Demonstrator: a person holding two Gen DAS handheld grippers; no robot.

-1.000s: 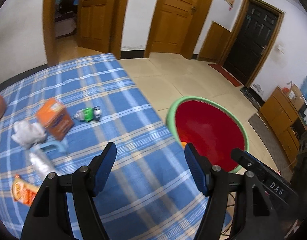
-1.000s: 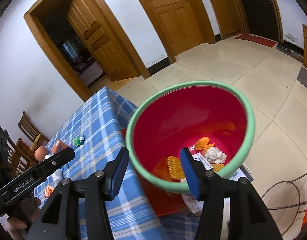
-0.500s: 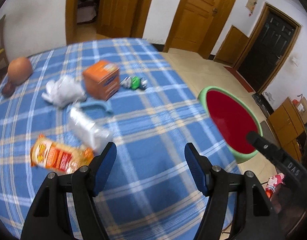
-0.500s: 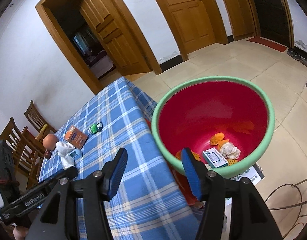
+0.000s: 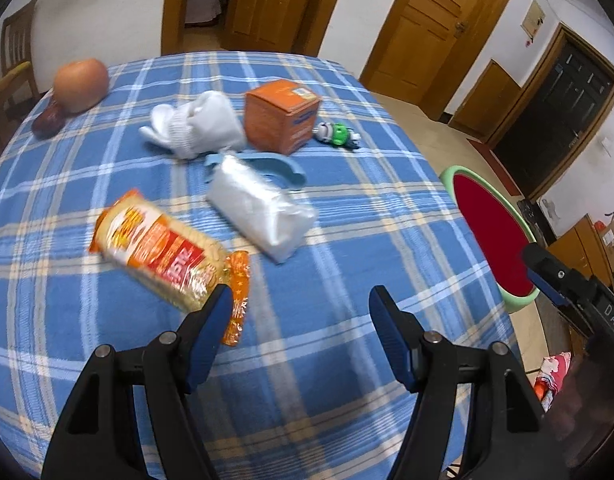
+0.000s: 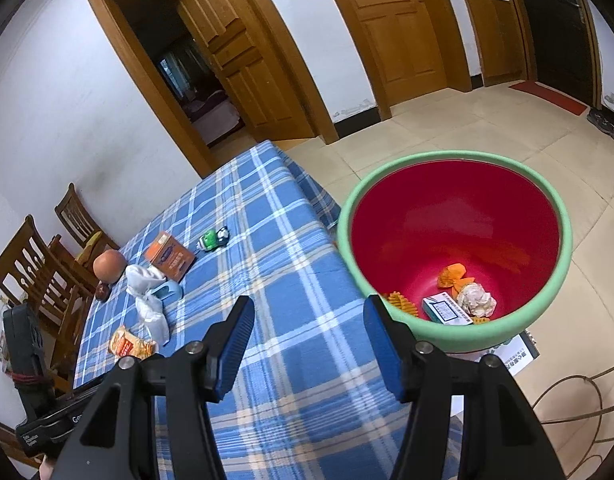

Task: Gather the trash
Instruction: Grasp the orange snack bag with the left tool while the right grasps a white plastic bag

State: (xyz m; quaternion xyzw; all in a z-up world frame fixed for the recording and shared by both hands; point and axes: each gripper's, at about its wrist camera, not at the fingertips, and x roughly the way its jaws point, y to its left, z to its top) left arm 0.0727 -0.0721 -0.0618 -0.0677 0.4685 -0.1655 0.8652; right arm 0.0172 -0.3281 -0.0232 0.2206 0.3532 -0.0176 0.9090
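Observation:
A red bin with a green rim [image 6: 459,248] stands on the floor beside the blue plaid table [image 5: 347,208]; it holds orange peel, a small box and crumpled paper. On the table lie an orange snack packet [image 5: 163,252], a clear plastic bag [image 5: 263,208], a white crumpled cloth [image 5: 199,124], an orange box [image 5: 281,114] and a small green bottle [image 5: 339,134]. My left gripper [image 5: 301,320] is open and empty, above the table just right of the snack packet. My right gripper [image 6: 309,332] is open and empty, over the table edge left of the bin.
A brown round fruit [image 5: 81,84] and a dark date [image 5: 47,122] sit at the table's far left. A light blue plastic piece [image 5: 275,164] lies under the bag. Wooden chairs [image 6: 39,264] stand beyond the table. Cables [image 6: 579,396] lie on the floor by the bin.
My left gripper has swung left from the bin toward the trash on the table, bringing the snack packet close. My right gripper has drawn back from the bin, staying open.

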